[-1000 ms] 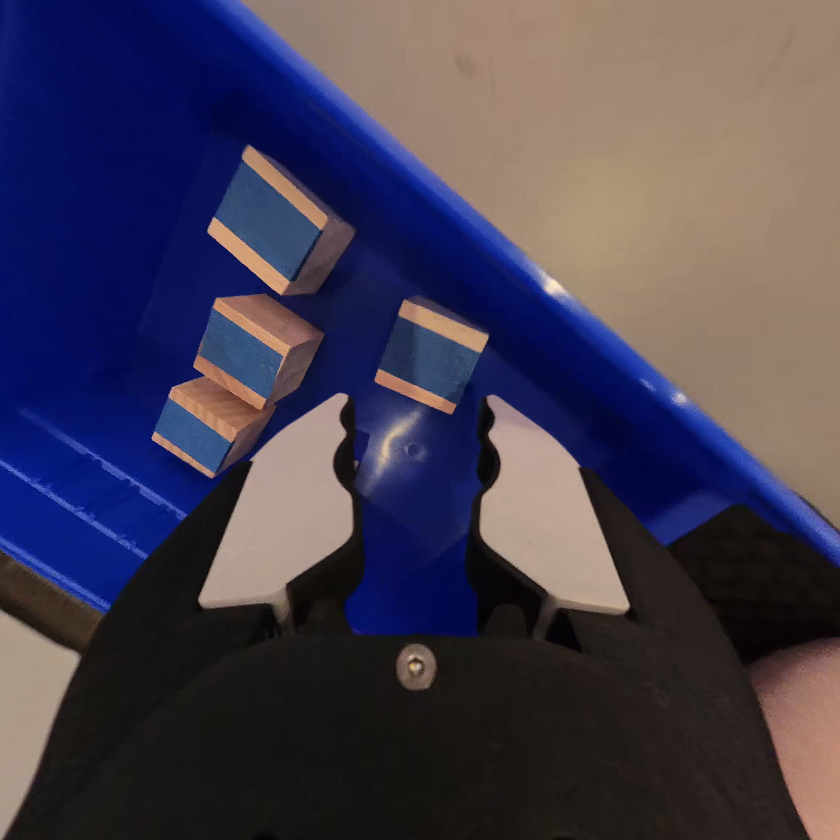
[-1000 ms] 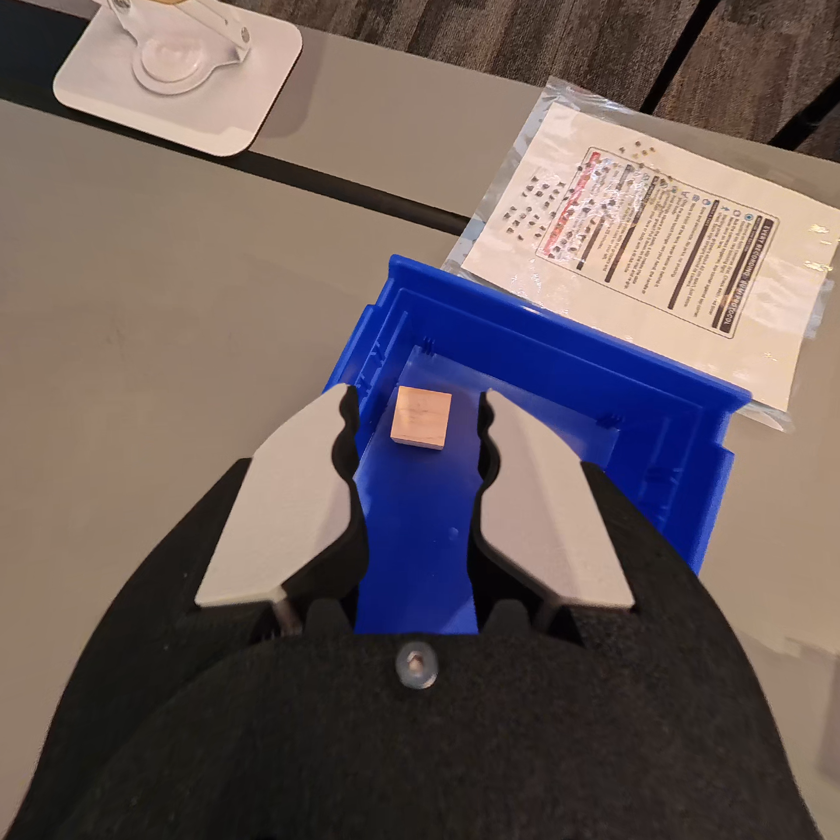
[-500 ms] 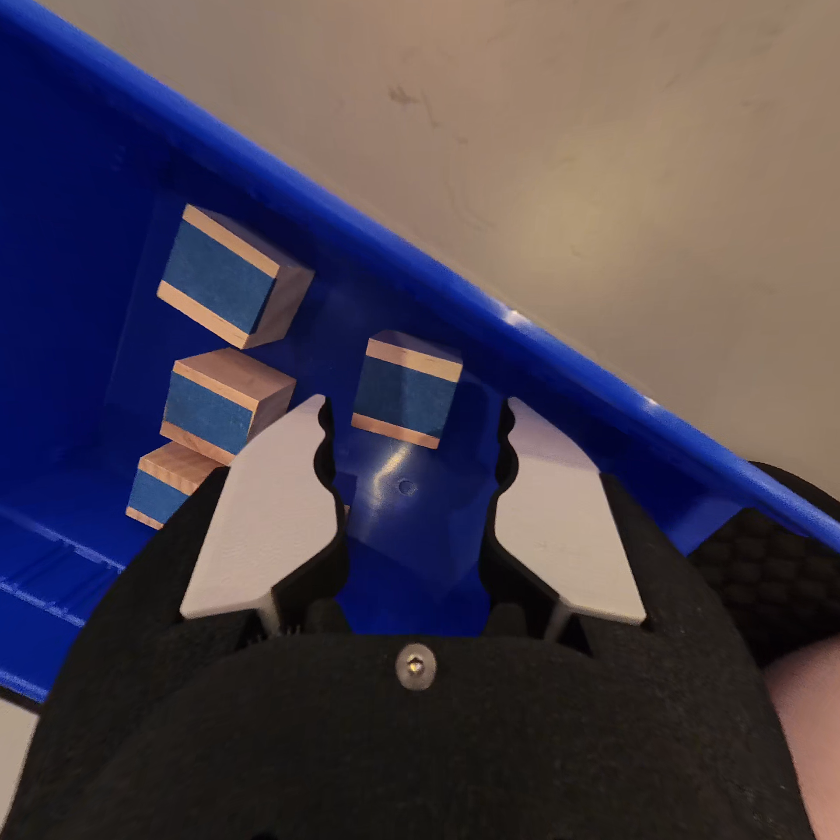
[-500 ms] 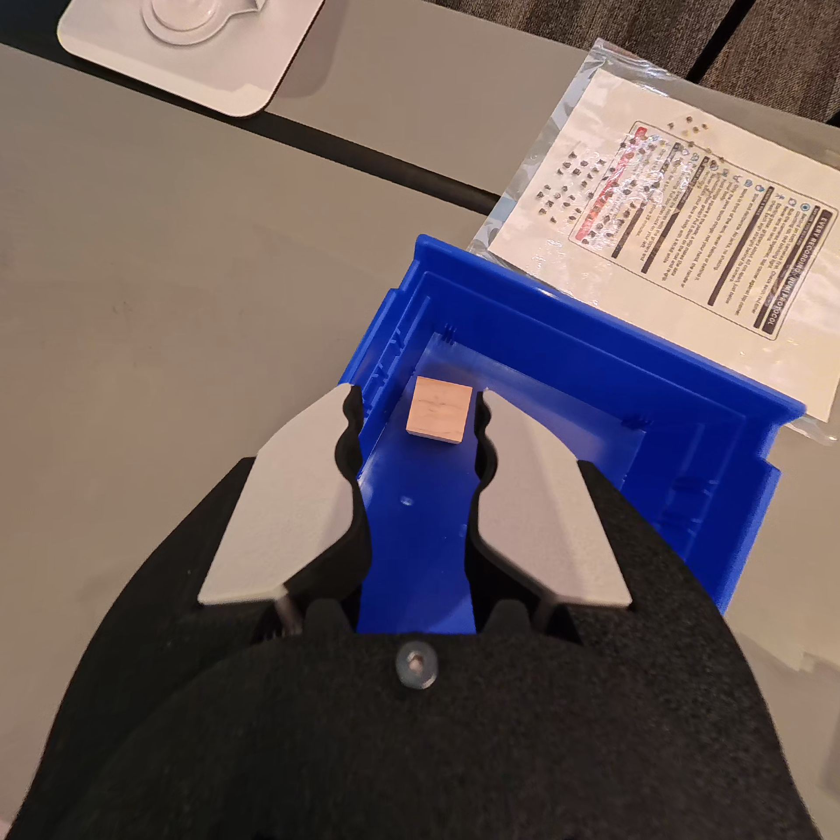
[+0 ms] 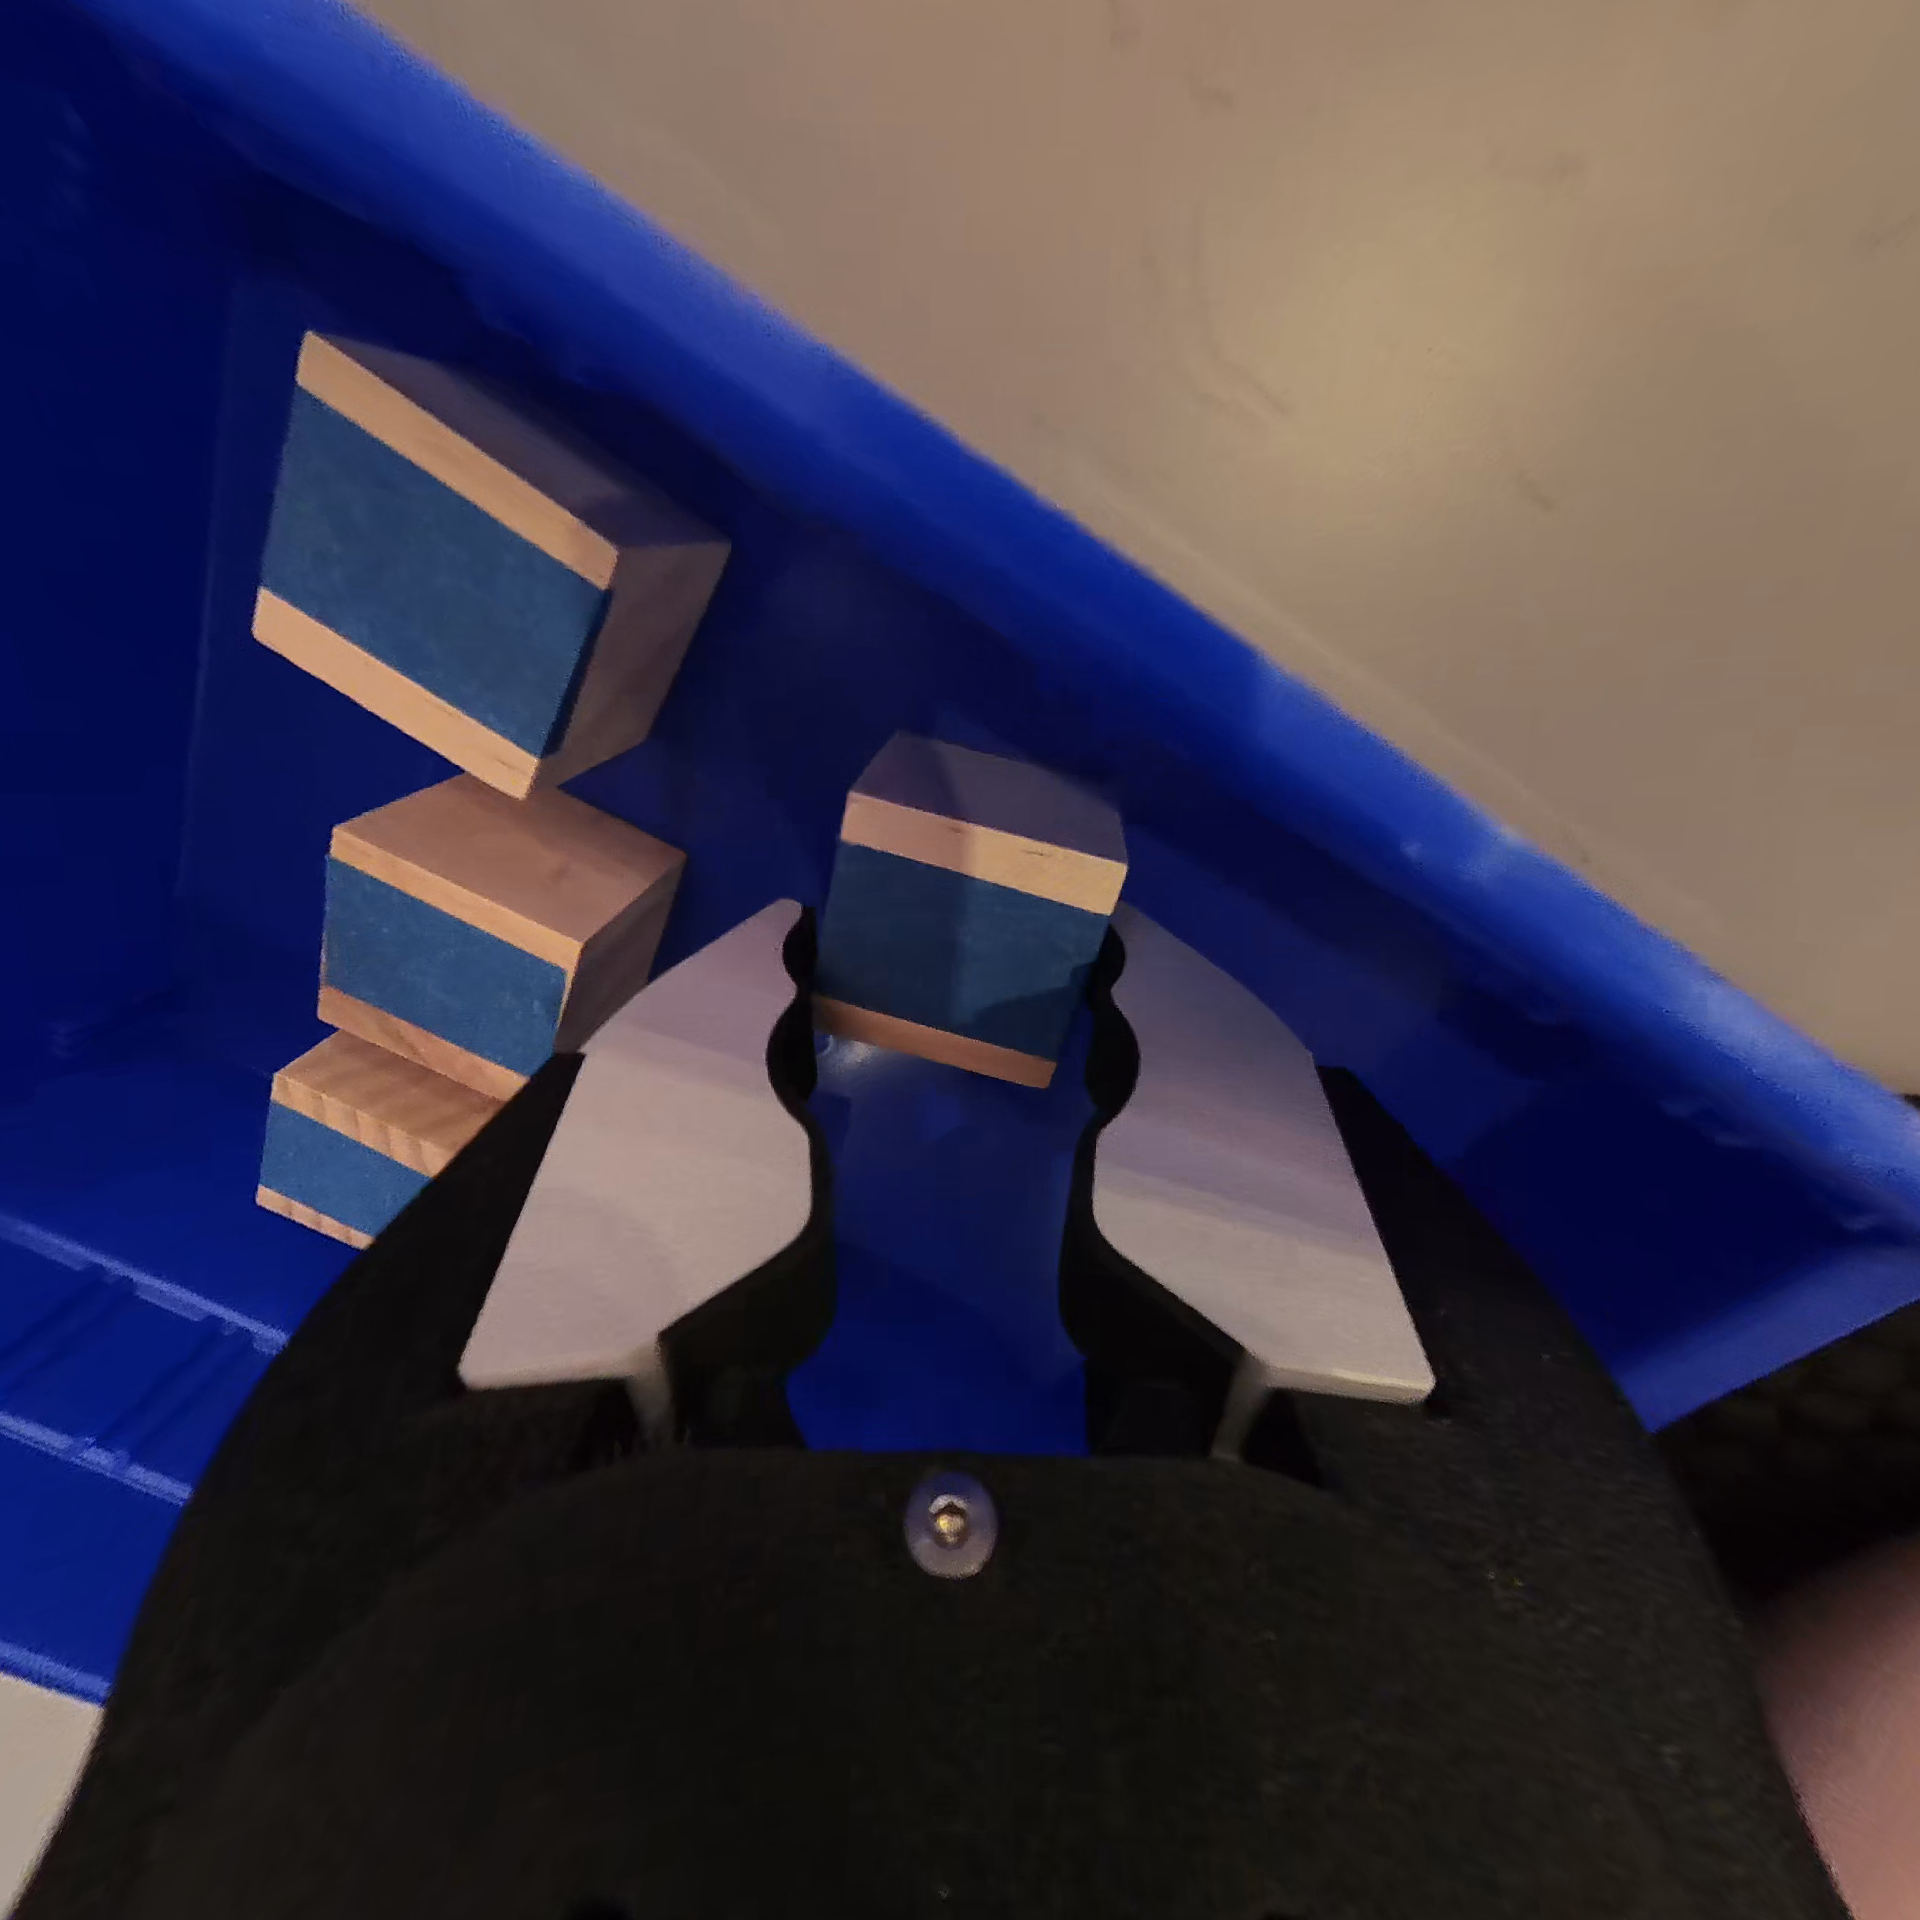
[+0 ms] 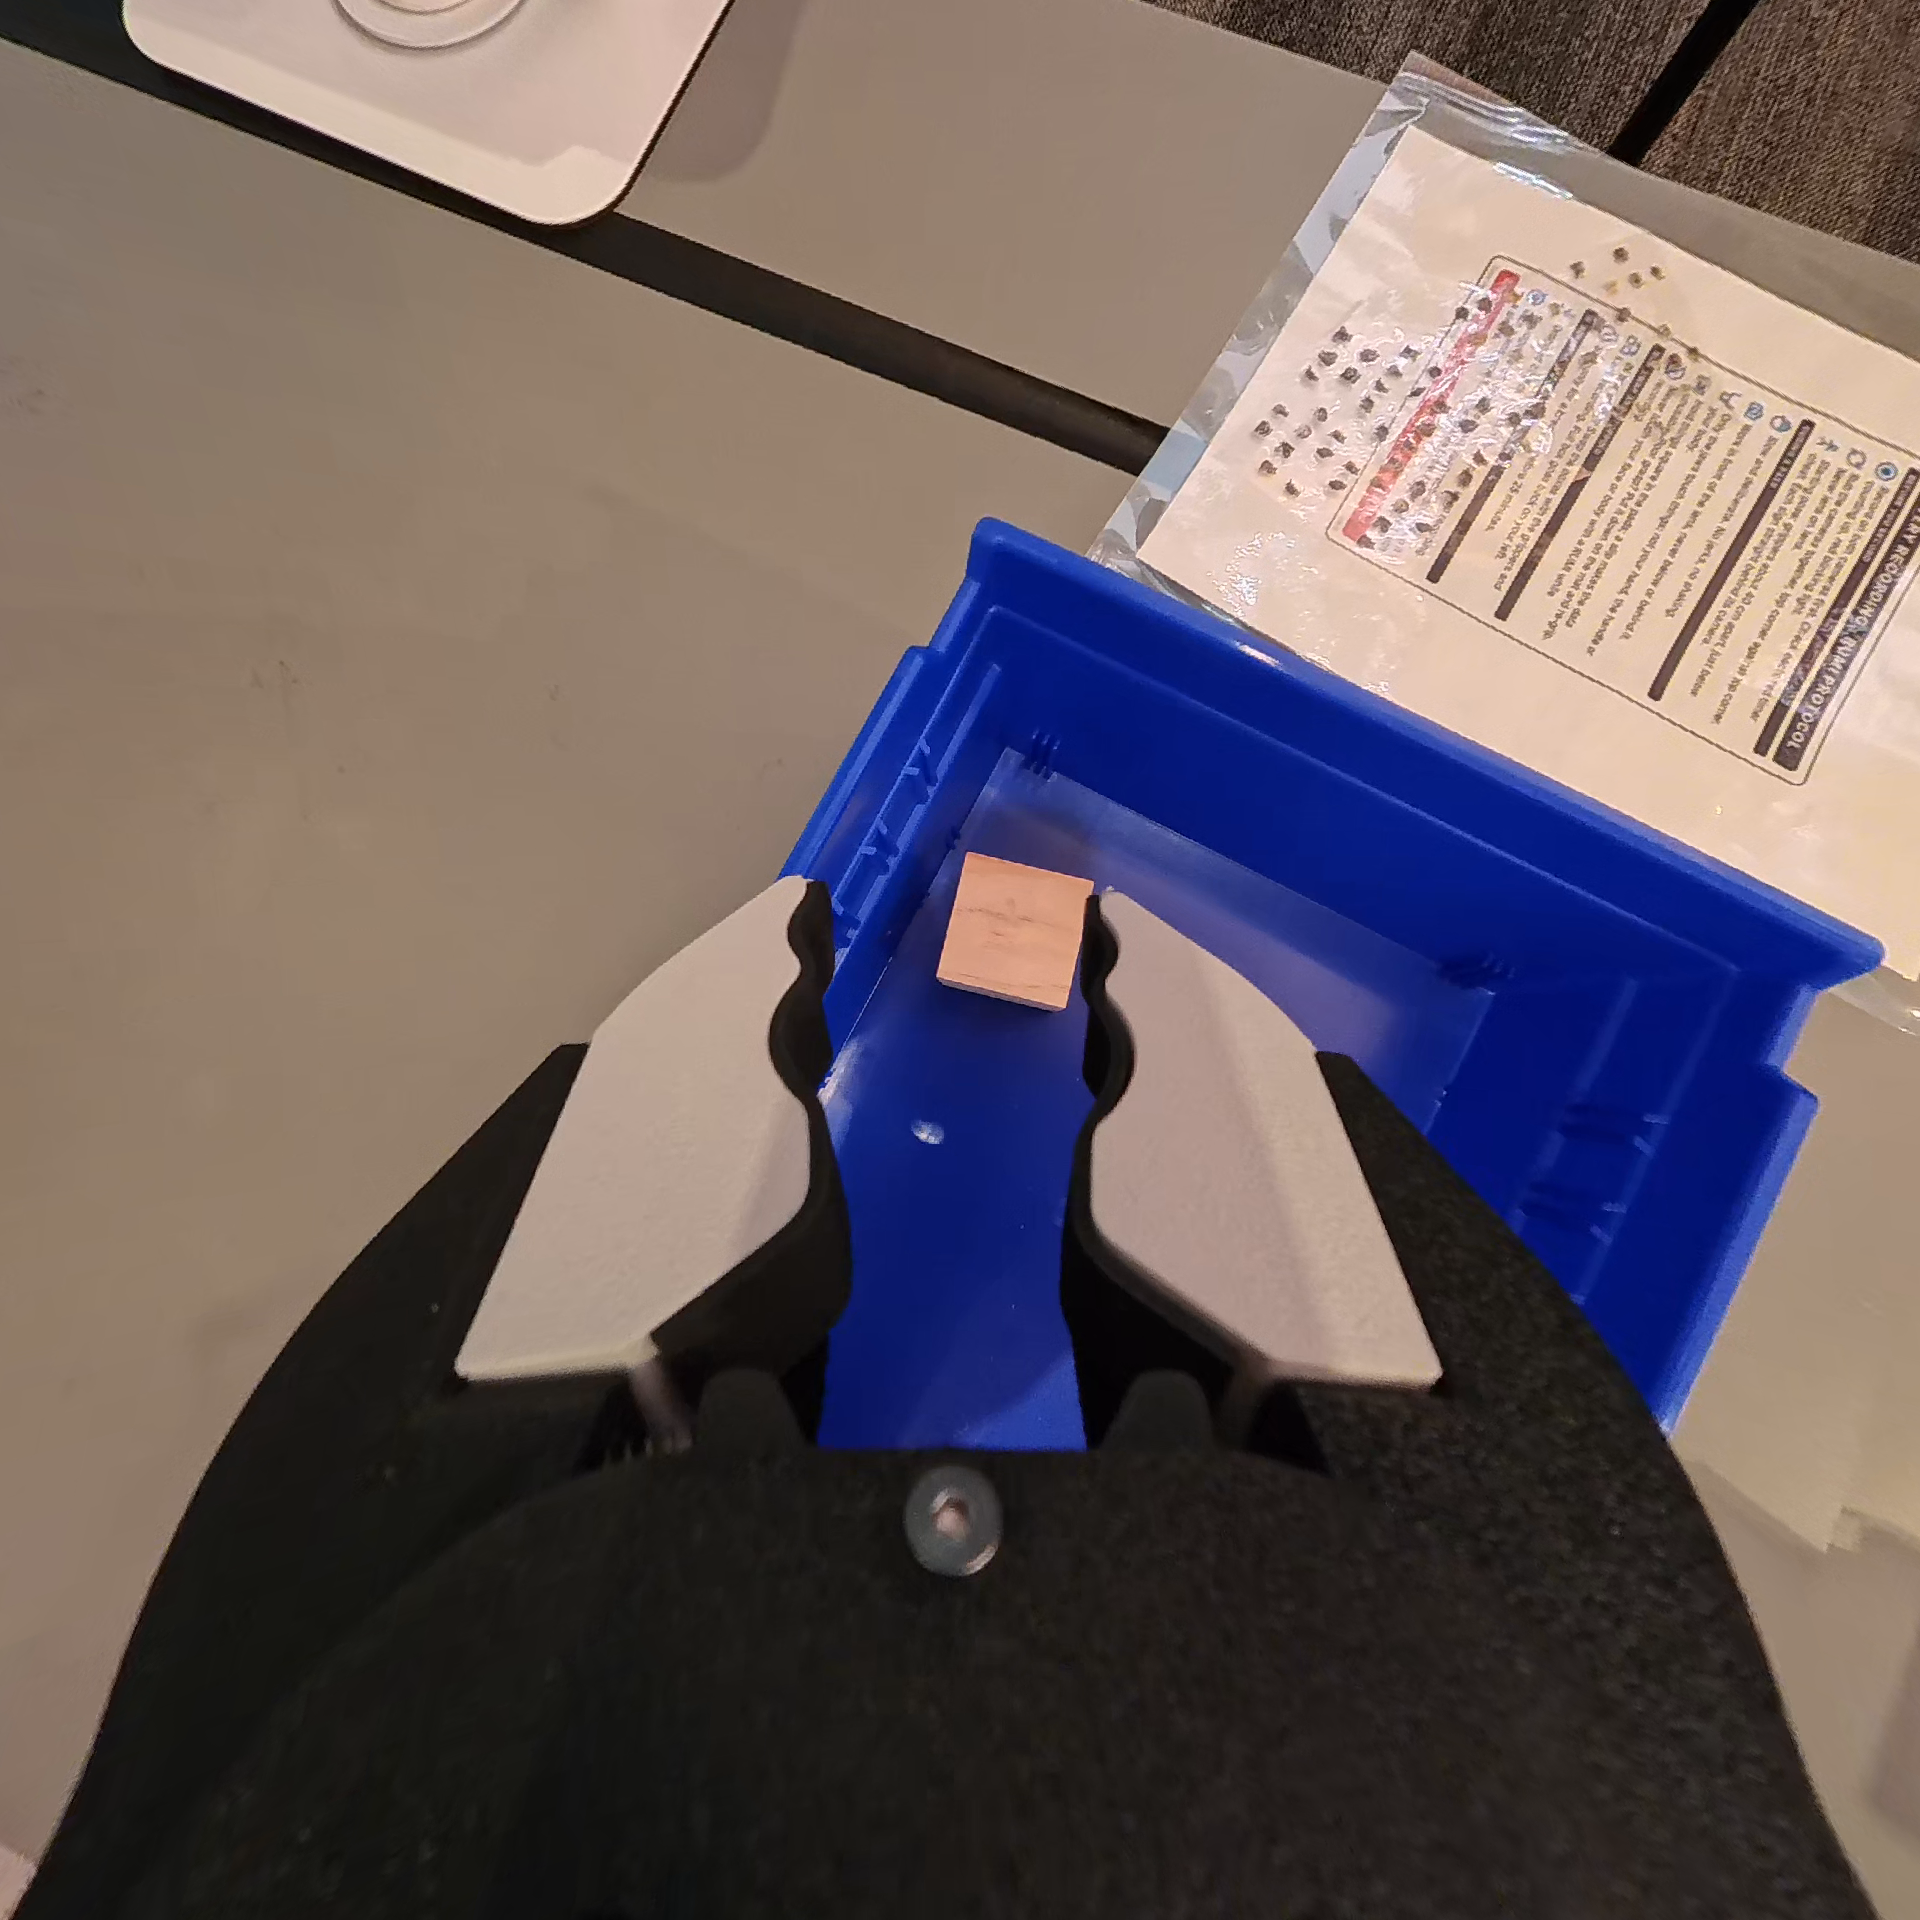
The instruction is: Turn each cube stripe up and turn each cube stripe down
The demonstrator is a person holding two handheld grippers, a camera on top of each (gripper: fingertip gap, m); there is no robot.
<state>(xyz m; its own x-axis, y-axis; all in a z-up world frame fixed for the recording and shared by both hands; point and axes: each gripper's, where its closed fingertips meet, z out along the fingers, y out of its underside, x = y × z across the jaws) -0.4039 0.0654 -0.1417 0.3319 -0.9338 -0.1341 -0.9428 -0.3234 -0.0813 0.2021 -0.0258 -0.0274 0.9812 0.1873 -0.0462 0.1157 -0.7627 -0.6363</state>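
In the left wrist view, several wooden cubes with a blue stripe lie in a blue bin. My left gripper has its fingertips against both sides of one striped cube, stripe facing the camera. Three more striped cubes stand in a column to the left: top, middle, bottom. In the right wrist view, my right gripper is open over a second blue bin. A plain-faced wooden cube lies in it, close to the right fingertip.
A printed sheet in a clear plastic bag lies behind the second bin. A white flat base sits at the far left of the grey table. The bin walls stand close around both grippers.
My left gripper moved forward around the lone striped cube and its jaws narrowed onto it. My right gripper moved forward and lower toward the plain cube.
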